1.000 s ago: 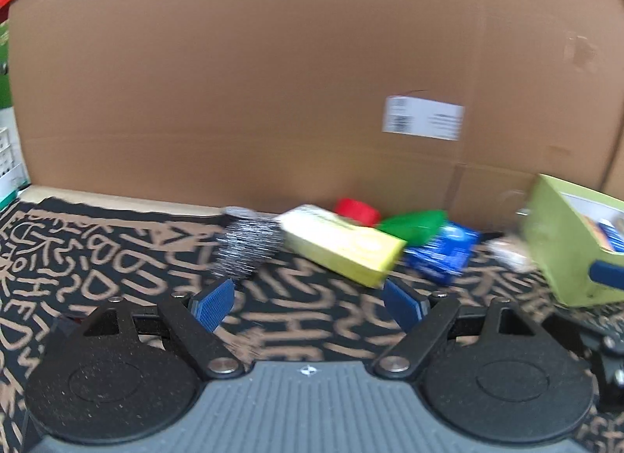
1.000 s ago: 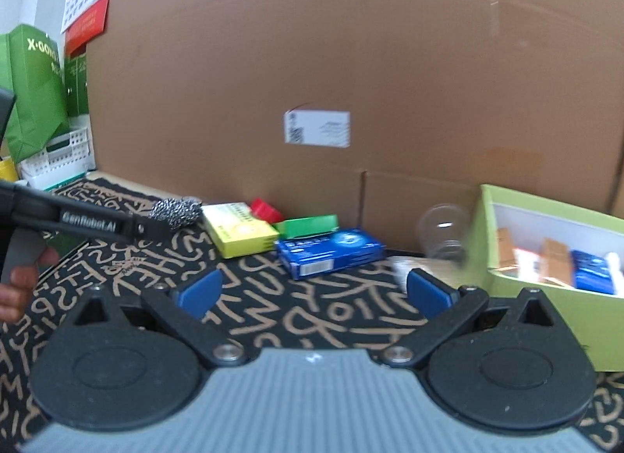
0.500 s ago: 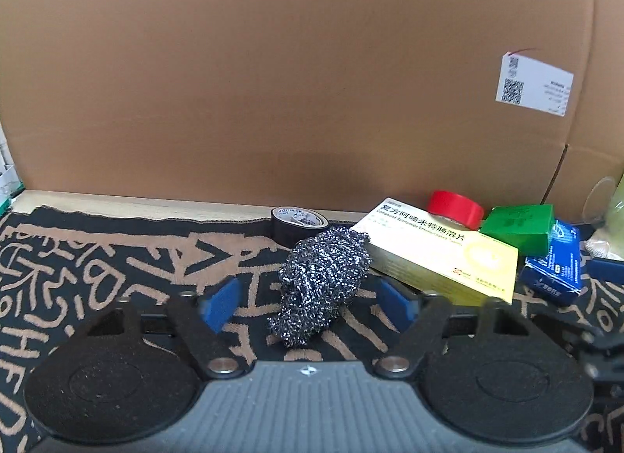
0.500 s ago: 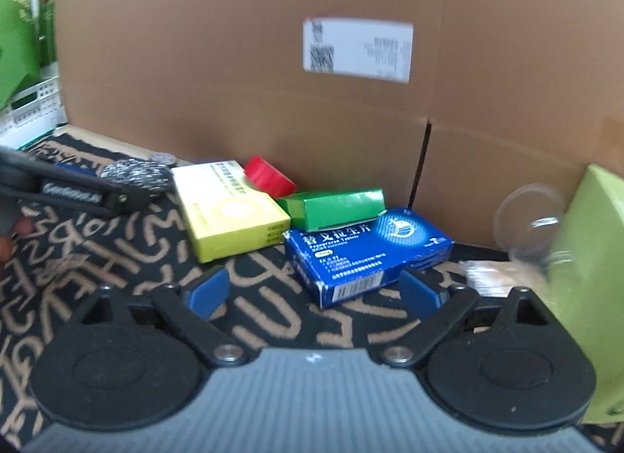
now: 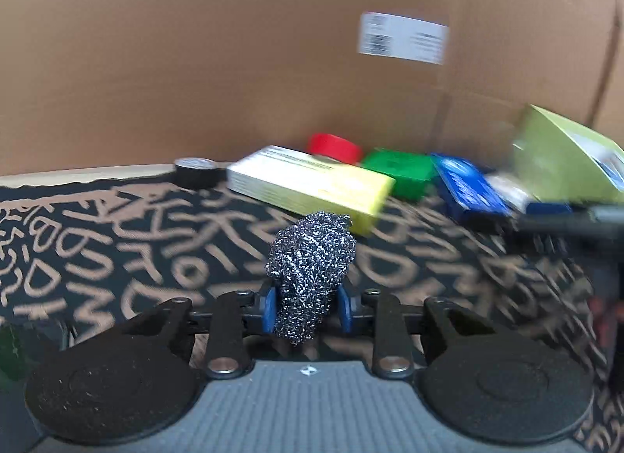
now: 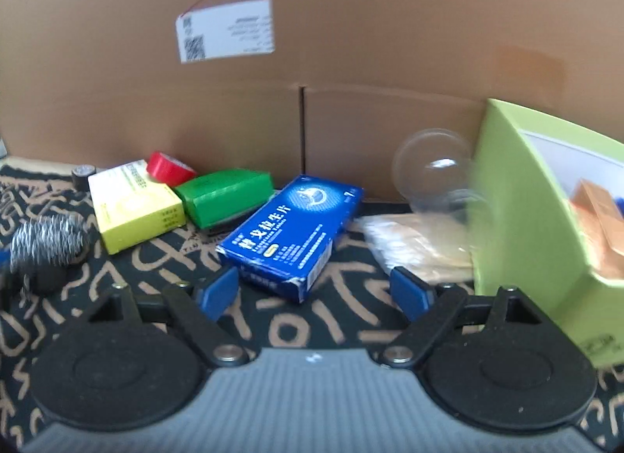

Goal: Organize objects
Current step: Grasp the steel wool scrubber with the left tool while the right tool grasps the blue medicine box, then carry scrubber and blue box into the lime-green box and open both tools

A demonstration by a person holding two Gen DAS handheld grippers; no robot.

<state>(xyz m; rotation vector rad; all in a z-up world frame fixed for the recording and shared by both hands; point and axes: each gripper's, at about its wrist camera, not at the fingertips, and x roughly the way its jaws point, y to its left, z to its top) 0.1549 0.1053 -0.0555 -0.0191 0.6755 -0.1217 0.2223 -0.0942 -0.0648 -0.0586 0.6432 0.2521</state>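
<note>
My left gripper (image 5: 307,312) is shut on a steel wool scourer (image 5: 312,258) and holds it above the patterned mat; the scourer also shows at the left of the right wrist view (image 6: 46,244). My right gripper (image 6: 314,293) is open, its jaws just short of the near end of a blue medicine box (image 6: 292,232). Beyond lie a yellow box (image 6: 134,211), a green box (image 6: 226,195), a red tape roll (image 6: 167,170) and a black tape roll (image 5: 195,172). A lime green storage box (image 6: 538,226) with small packs inside stands at the right.
A tall cardboard wall (image 6: 351,63) closes the back. A clear plastic dome lid (image 6: 433,172) and a clear bag (image 6: 417,246) lie between the blue box and the lime box. The black mat with tan lettering (image 5: 117,242) covers the table.
My left gripper has closed on the scourer and lifted it, swinging right. My right gripper has moved closer to the blue box and stays open.
</note>
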